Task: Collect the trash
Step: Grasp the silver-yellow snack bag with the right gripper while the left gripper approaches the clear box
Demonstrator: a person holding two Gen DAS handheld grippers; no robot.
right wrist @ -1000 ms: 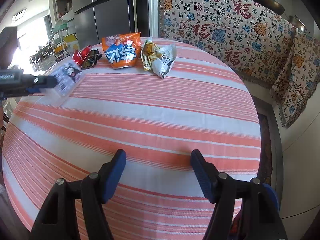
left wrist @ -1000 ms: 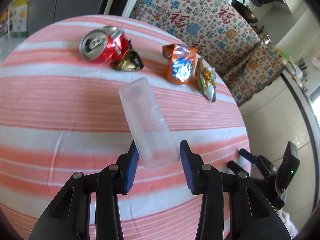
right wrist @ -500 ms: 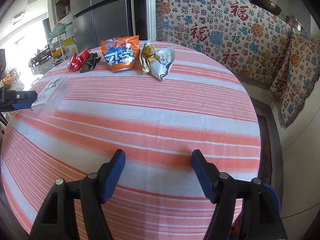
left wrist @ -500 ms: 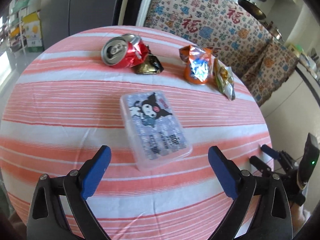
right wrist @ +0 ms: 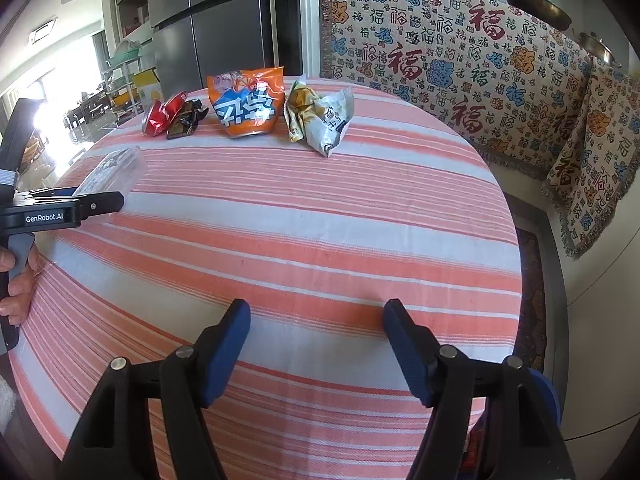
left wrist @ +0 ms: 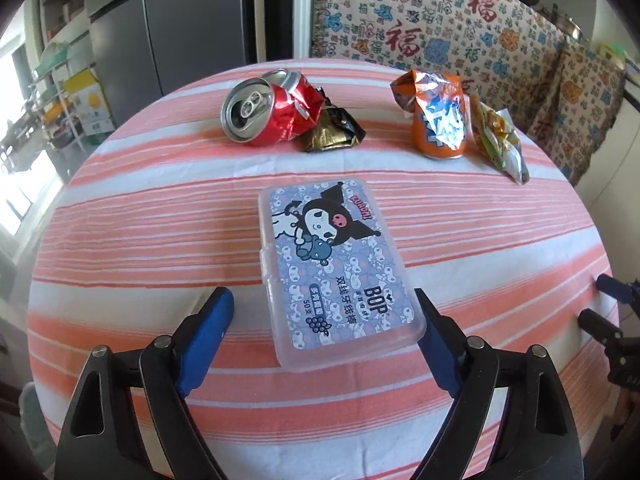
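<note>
A clear plastic floss-pick box [left wrist: 332,260] with a cartoon label lies flat on the striped round table [left wrist: 140,220]. My left gripper [left wrist: 320,294] straddles its near end, jaws wide and closing; the left pad stands clear of it, the right finger is at its corner. Beyond lie a crushed red can [left wrist: 268,108], a dark gold wrapper [left wrist: 332,132], an orange snack bag [left wrist: 438,116] and a yellow-white wrapper [left wrist: 500,140]. My right gripper [right wrist: 318,304] hovers over bare cloth at the near edge, jaws opening, nothing between them. The right wrist view shows the box [right wrist: 116,168] at far left.
A patterned throw covers a sofa [right wrist: 460,72] behind and right of the table. A grey fridge [right wrist: 224,32] stands at the back left. A hand [right wrist: 16,280] holds the left gripper's handle at the left table edge. Floor shows past the right edge.
The left jaws opened wide and let go of the box, which went from tilted between them to flat on the cloth, label up. The right gripper stayed put.
</note>
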